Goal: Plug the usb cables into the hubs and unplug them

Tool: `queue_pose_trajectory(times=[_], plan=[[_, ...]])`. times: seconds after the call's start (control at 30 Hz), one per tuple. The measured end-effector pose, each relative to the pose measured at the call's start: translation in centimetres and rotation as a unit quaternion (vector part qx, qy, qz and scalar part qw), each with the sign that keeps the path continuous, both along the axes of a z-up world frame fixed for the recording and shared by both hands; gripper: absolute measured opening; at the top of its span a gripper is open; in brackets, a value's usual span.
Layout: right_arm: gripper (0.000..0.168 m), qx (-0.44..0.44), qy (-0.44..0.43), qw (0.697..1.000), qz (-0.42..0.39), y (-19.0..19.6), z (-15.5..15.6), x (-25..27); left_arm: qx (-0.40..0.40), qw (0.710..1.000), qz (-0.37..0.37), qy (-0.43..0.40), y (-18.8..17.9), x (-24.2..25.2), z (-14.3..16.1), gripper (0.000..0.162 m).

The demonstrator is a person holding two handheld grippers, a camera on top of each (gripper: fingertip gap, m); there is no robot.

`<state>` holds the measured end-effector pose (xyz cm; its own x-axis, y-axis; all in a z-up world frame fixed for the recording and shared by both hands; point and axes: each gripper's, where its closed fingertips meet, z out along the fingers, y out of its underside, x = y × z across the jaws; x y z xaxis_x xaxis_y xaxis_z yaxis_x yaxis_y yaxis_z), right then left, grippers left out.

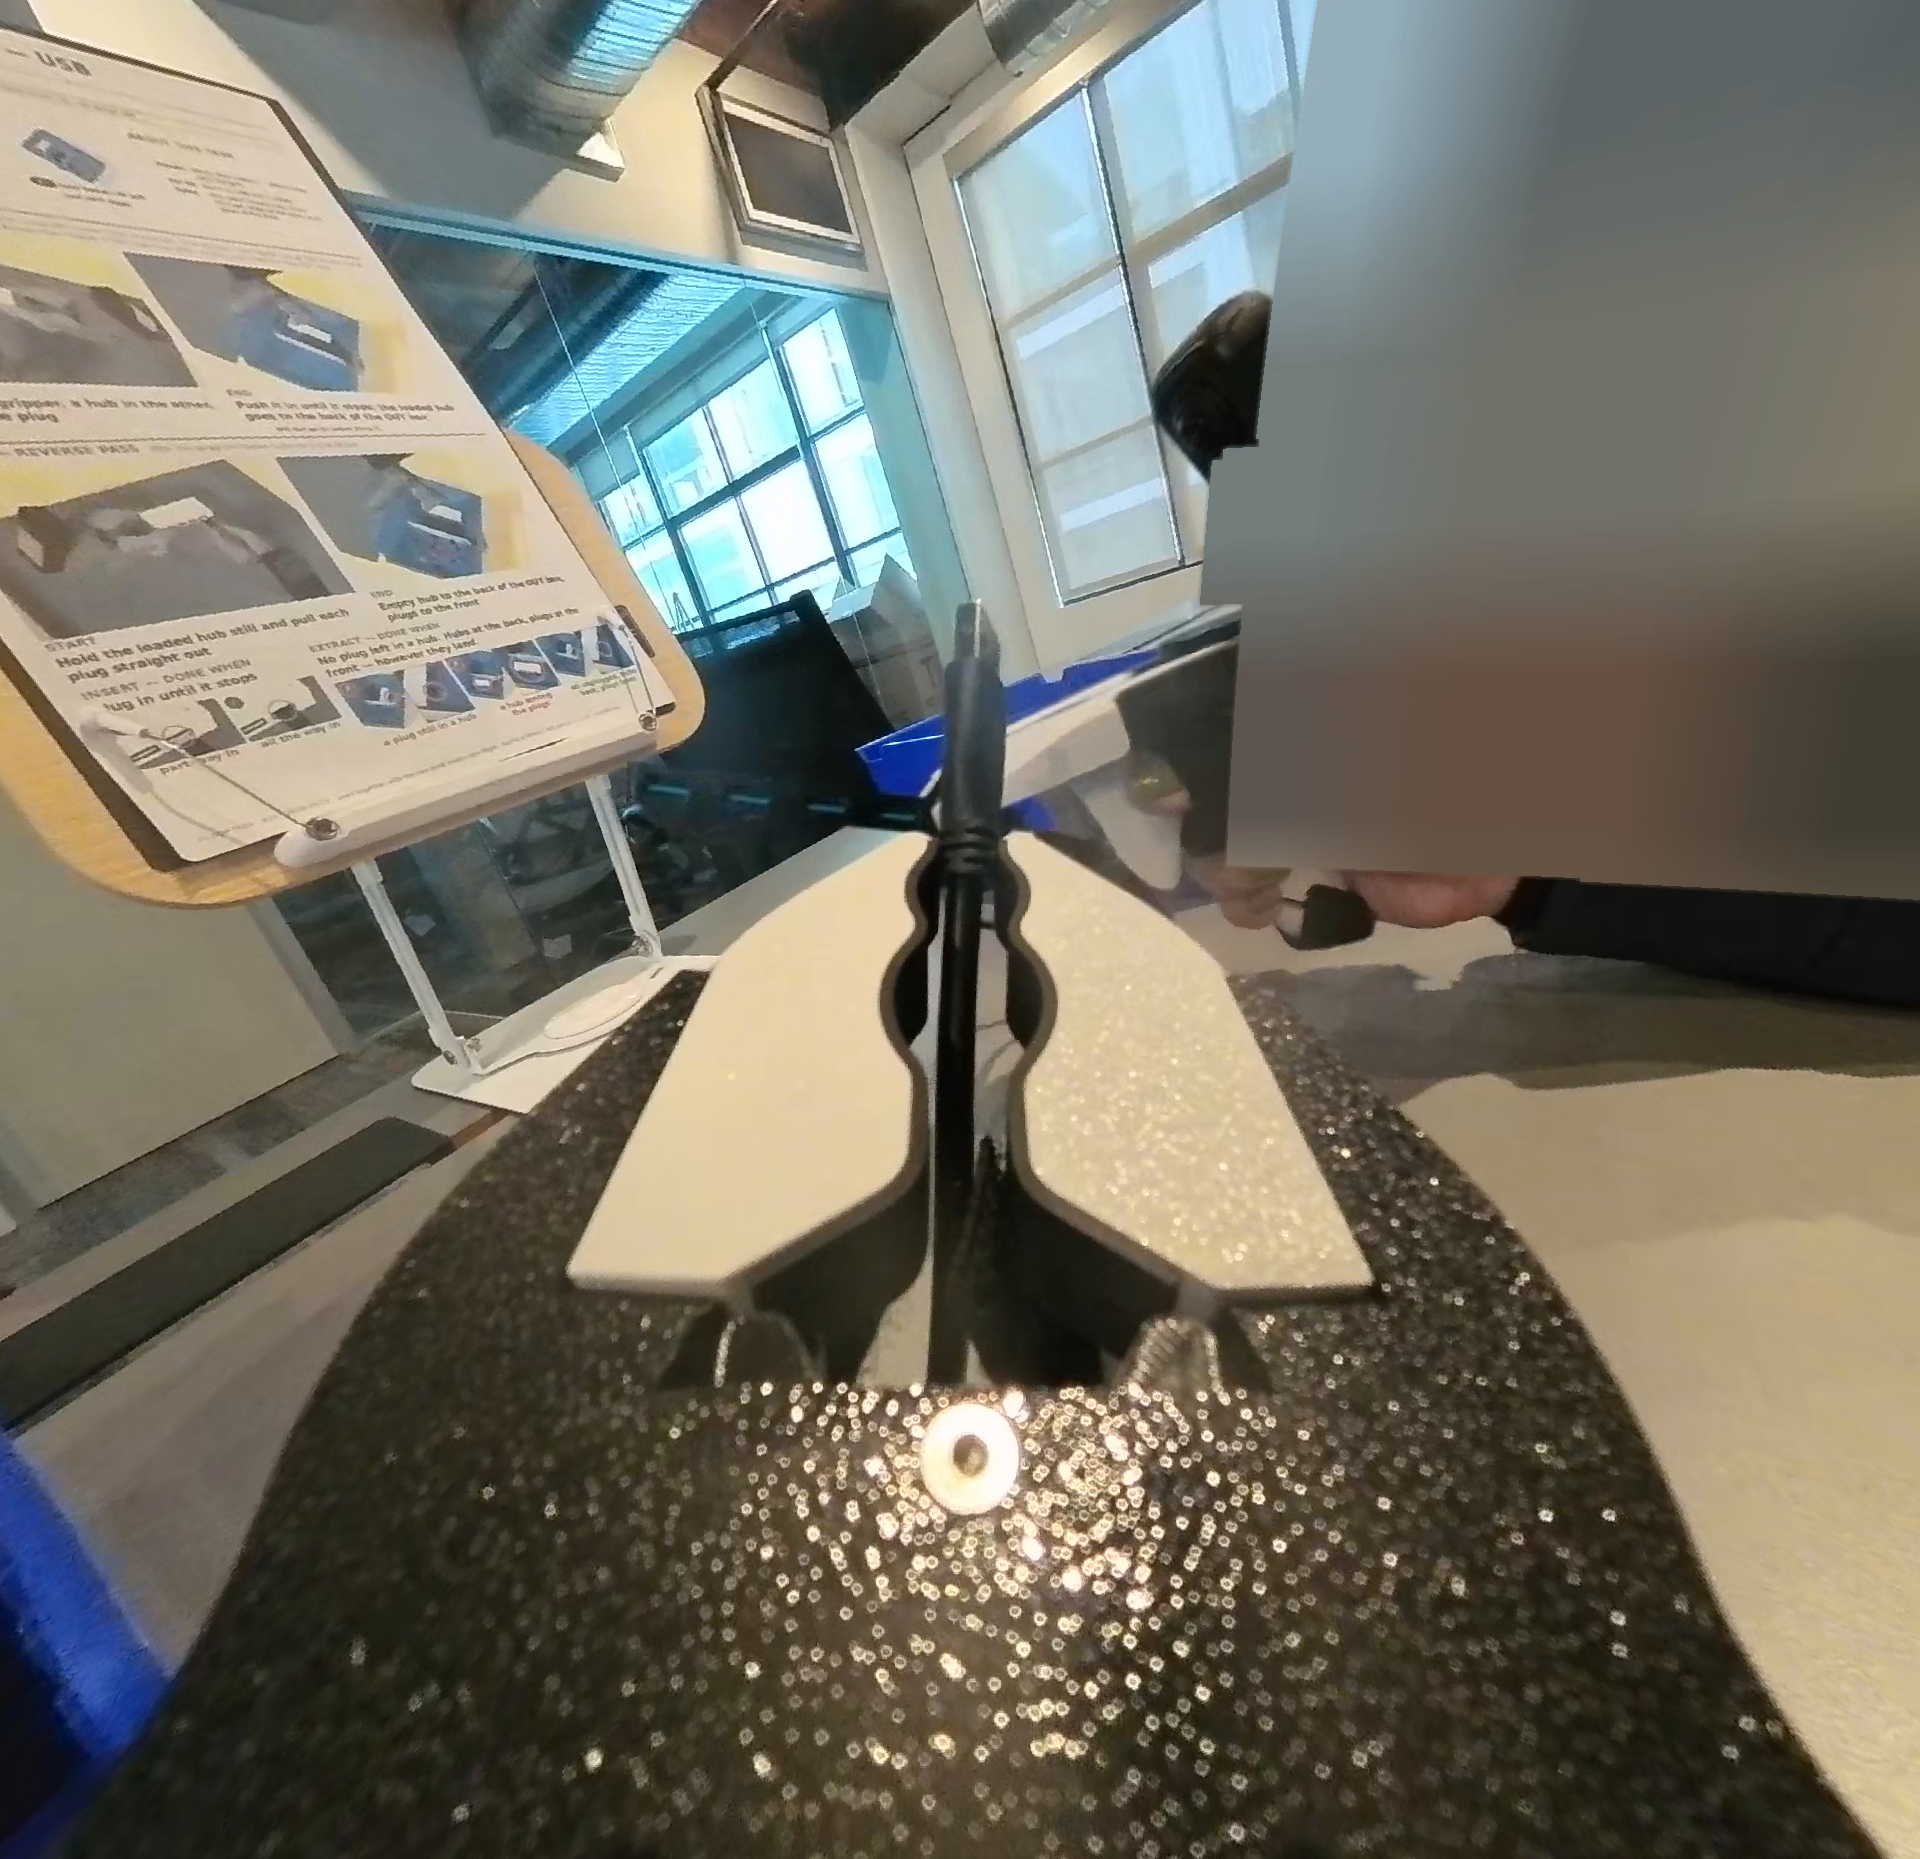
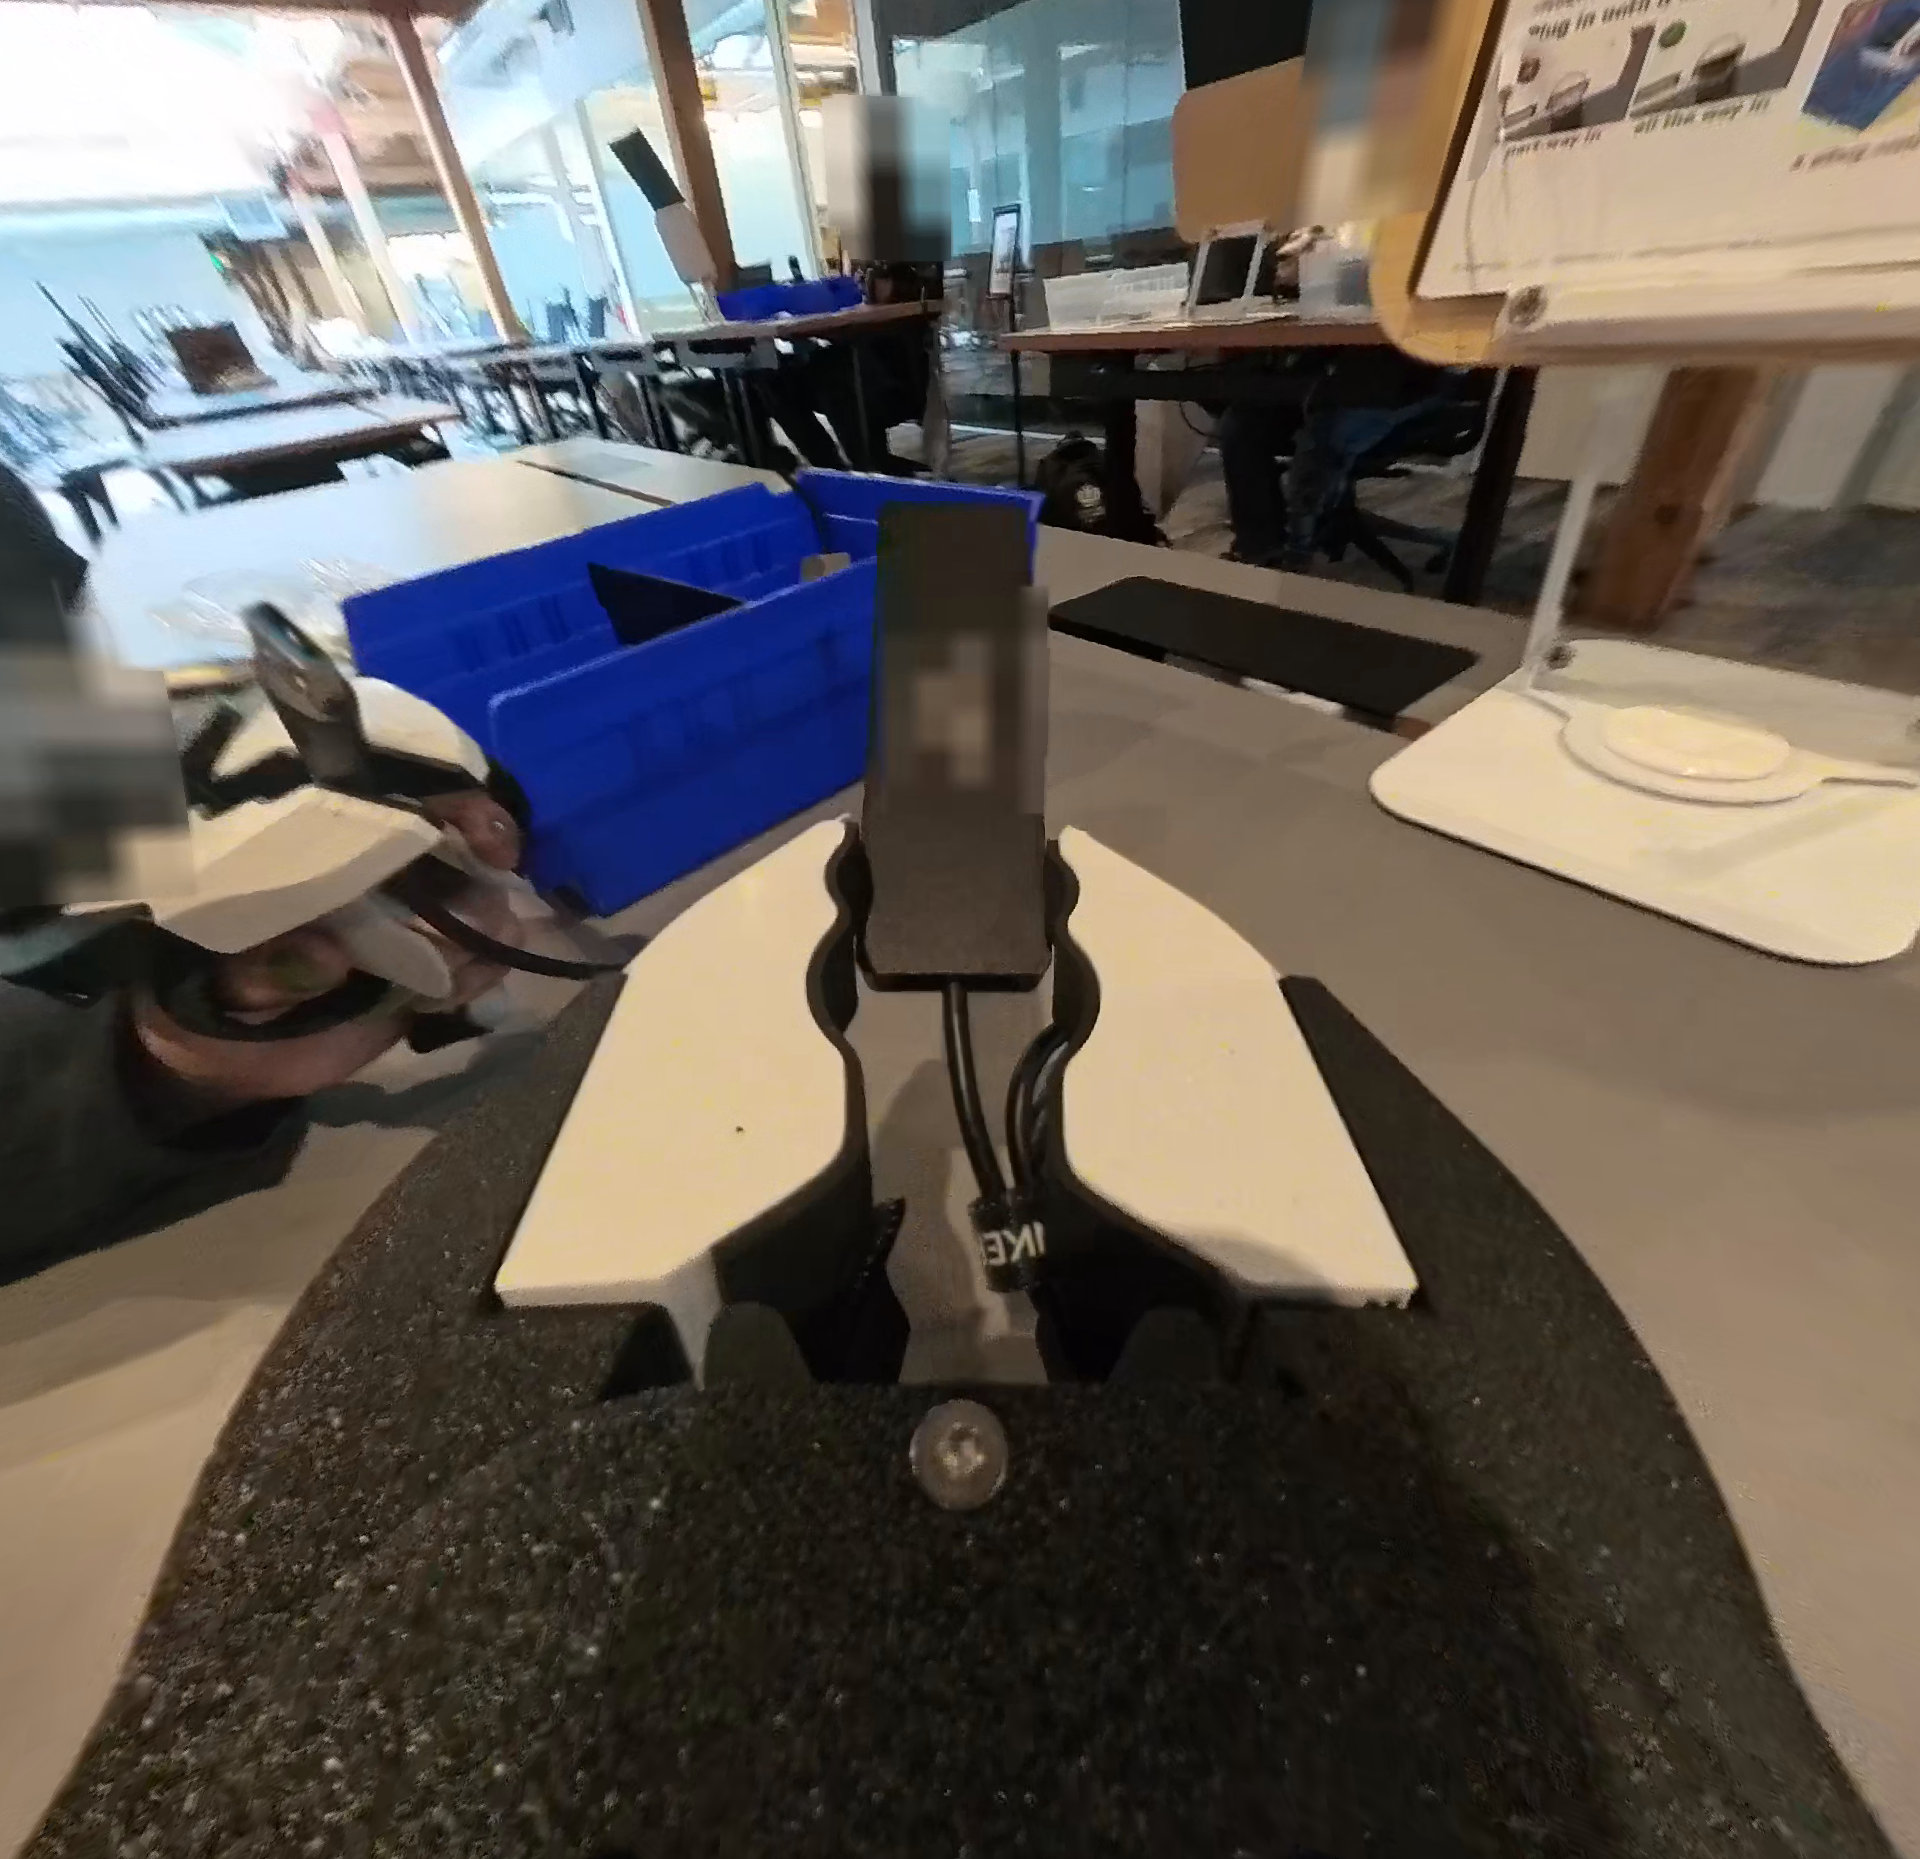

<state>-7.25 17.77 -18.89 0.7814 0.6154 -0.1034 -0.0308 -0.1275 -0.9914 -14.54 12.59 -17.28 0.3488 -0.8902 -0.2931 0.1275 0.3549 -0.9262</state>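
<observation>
In the left wrist view the left gripper [image 1: 961, 864] sits at the centre of the frame, its jaws closed narrow around a black usb cable [image 1: 964, 770], whose plug end sticks up past the fingertips, tilted slightly toward the upper right, while the cord runs back down between the two white fingers [image 1: 758, 1092]. Behind it, at mid-frame, shows the edge of a blue bin [image 1: 904, 760], and at upper left an instruction sheet on a wooden board [image 1: 312, 521] stands on a white stand. In the right wrist view the right gripper [image 2: 954, 874] has its jaws pressed against the sides of a flat black hub [image 2: 956, 749], which points away up the middle of the frame; the hub's own cord [image 2: 971, 1092] loops back between the fingers. The left gripper [image 2: 343, 822] appears again at the left edge, its plug raised and well apart from the hub. A blue bin [image 2: 665, 708] rests on the grey desk [image 2: 1455, 1082] just behind both, and the white base of the stand [image 2: 1662, 833] lies at the right.
</observation>
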Motion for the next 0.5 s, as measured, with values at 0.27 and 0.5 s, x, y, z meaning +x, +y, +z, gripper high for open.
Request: queue_pose_trajectory(times=[0.27, 0.5], plan=[[0.033, -0.056, 0.097, 0.993, 0.035, -0.02, 0.12, 0.5, 0.001, 1.0, 0.003, 0.004, 0.06, 0.05, -0.11, 0.009], [0.033, -0.087, 0.155, 0.982, 0.063, -0.08, 0.09, 0.48, 0.001, 1.0, 0.003, 0.003, 0.08, 0.04, -0.09, 0.009]])
